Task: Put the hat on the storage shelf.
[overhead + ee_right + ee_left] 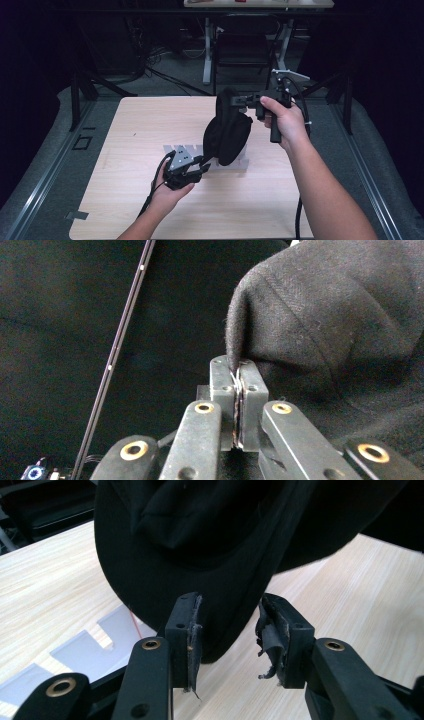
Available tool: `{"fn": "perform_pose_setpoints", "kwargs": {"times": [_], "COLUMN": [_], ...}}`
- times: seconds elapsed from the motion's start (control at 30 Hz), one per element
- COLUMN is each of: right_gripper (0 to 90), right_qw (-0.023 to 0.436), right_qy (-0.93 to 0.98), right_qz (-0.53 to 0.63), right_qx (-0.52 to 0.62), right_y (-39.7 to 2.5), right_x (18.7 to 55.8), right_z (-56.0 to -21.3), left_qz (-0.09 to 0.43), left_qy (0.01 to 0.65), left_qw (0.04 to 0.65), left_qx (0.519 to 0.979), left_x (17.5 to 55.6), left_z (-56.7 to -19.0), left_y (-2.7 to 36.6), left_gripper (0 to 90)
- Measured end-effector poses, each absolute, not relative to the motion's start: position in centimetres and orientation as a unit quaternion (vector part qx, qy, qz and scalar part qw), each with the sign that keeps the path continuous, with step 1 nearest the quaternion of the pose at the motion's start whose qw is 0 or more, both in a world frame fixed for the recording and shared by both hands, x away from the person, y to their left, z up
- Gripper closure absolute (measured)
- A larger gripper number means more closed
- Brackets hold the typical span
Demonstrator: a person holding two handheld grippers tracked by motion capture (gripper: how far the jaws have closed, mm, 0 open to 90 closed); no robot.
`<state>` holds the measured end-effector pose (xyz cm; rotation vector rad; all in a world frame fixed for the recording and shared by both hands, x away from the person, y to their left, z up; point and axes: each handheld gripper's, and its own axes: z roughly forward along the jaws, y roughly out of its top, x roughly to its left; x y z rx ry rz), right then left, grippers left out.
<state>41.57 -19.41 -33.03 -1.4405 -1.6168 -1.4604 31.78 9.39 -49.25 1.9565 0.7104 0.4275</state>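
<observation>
Cap where?
— Black cap (227,131) hangs above the table (130,130), bare wood around it, over a grey rack (176,150).
Grippers?
— Right gripper (238,371) pinches its top edge; left gripper (229,625), jaws spread, flanks the brim's lower edge.

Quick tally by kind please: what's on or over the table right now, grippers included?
Grippers: 2 (left gripper, right gripper)
Black cap: 1
Pale slotted rack: 1
Total: 4
</observation>
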Motion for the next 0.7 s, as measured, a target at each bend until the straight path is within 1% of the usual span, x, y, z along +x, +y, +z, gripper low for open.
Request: {"fn": "perform_pose_setpoints", "kwargs": {"times": [0.23,0.3,0.37,0.6,0.7], "right_gripper": [88.4,88.4,88.4,88.4,88.4], "right_qw": [0.262,0.263,0.264,0.265,0.266], "right_qy": [-0.597,-0.596,-0.595,-0.601,-0.604], "right_qz": [-0.537,-0.539,-0.540,-0.539,-0.539], "right_qx": [-0.535,-0.534,-0.533,-0.528,-0.524], "right_y": [-19.4,-19.4,-19.4,-18.9,-18.3], "right_x": [41.6,41.6,41.5,41.4,41.4], "right_z": [-33.4,-33.4,-33.3,-33.0,-32.8], "left_qz": [0.178,0.174,0.178,0.186,0.182], "left_qy": [0.289,0.287,0.283,0.271,0.272], "left_qw": [0.490,0.487,0.486,0.485,0.492], "left_qx": [0.803,0.807,0.807,0.810,0.807], "left_x": [31.9,32.0,32.0,31.9,31.9], "left_z": [-48.7,-48.6,-48.7,-49.0,-49.2], "left_y": [9.1,9.1,9.0,8.8,8.9], "left_gripper": [65.1,72.4,77.0,80.4,80.9]}}
